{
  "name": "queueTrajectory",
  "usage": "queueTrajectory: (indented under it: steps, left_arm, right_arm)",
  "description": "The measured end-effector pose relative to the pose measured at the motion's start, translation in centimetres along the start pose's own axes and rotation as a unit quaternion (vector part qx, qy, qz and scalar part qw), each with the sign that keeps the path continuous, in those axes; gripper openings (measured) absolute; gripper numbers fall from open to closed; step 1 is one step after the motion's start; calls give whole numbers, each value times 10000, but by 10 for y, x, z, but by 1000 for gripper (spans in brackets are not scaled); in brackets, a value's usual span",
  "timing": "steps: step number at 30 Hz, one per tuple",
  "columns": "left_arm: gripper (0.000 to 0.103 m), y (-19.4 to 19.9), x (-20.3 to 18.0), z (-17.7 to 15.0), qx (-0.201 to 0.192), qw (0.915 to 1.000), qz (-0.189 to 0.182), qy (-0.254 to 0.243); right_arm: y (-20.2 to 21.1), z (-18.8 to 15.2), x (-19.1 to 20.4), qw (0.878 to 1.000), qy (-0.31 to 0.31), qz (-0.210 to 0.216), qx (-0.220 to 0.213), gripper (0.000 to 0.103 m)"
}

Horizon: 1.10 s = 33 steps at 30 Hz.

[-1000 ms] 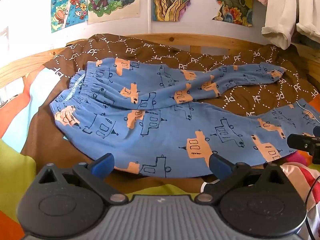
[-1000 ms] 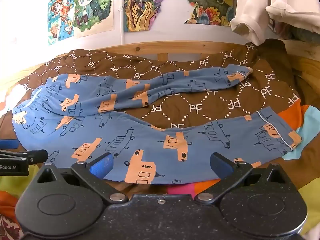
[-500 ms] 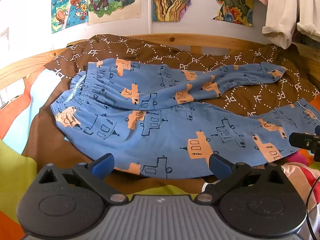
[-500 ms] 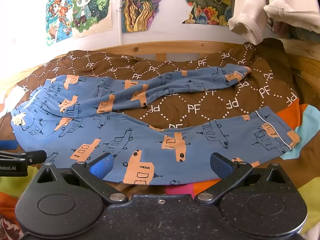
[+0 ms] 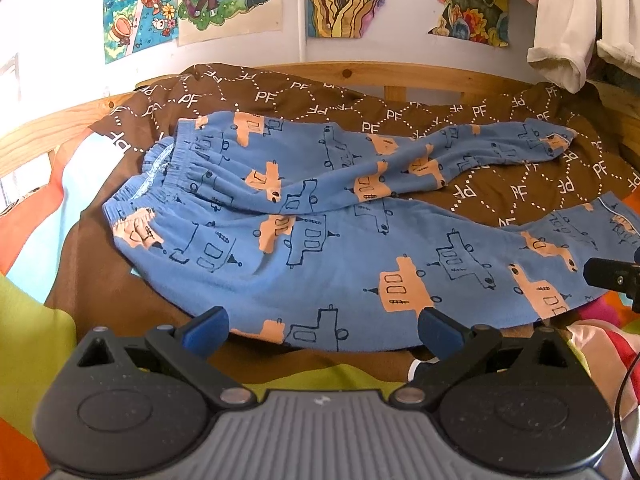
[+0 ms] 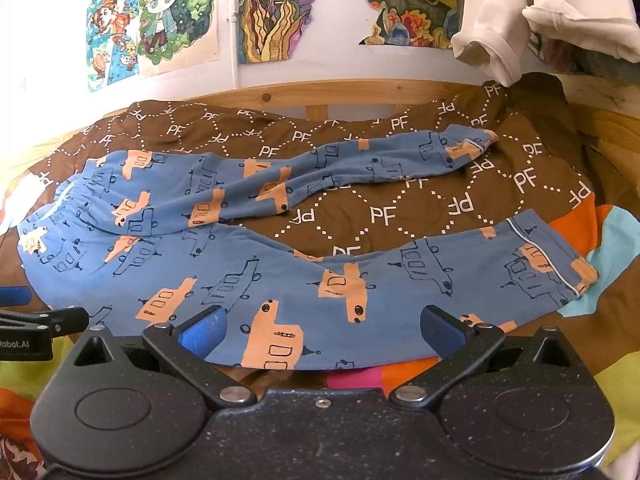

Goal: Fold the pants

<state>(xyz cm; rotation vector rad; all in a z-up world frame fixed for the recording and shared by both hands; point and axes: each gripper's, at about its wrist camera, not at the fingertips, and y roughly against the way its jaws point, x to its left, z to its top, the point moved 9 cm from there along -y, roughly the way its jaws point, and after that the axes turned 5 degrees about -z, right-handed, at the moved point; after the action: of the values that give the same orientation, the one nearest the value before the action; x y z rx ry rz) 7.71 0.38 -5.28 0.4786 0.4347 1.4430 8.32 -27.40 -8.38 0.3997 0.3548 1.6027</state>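
We see blue fleece pants with orange boat print (image 5: 320,248) lying crosswise mid-frame on brown PF-lettered blanket (image 6: 460,200), waistband left. Left gripper (image 5: 320,330) nearer waistband, right gripper (image 6: 322,330) nearer cuffs; both gaping, holding nothing.

Your pants (image 5: 320,216) lie on the blanket (image 5: 520,192), waistband left, legs right; posters (image 5: 192,0) hang behind the bed.

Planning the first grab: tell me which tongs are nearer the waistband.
Left. The left tongs sit at the pants' near edge, closer to the waistband; the right tongs sit further toward the cuffs.
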Motion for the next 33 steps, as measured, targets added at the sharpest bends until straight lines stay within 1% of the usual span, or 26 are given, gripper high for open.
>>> queueTrajectory:
  steps: [33]
  left_arm:
    - [103,-3,0,-2,103,9999,0,59]
  right_arm:
    - [-2,-2,0,10000,27,-4,11,102]
